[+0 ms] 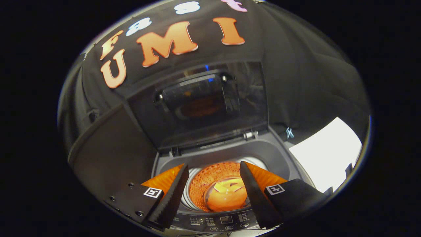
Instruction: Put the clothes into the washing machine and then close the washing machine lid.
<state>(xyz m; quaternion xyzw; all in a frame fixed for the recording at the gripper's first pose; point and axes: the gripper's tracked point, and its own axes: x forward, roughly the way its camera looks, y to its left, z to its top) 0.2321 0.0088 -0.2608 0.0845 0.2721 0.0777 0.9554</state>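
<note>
— Where is the washing machine [273,154]?
— Right below the hand-held gripper [213,182], with its top wide open.

— And the lid [204,105]?
— Standing up at the back, leaning toward the black cloth wall [296,65]. Dark and see-through, held by two hinges at its bottom edge.

— What about inside the machine?
— A round drum [213,174], glowing orange, full of tiny holes. A smooth round plate at its bottom, shiny.

— Any clothes in the drum?
— Cannot tell. Just orange glow and bright spots down there.

— How about the two fingers?
— Spread apart, holding nothing. Black, with bumpy teeth on the inner sides and orange backs. One finger [171,194] on the left, the other across from it, with the drum seen in the gap between them.

— Touching anything?
— No, hanging over the open top, tips pointing toward the drum.

— What sits near the fingers?
— A row of small buttons, the control panel [223,222], on the front edge of the machine, just under the fingers.

— And off to the right of the machine?
— A bright white surface [325,154], just beside the grey rim.

— To the left?
— A dark flat panel [108,158], standing beside the machine.
</note>
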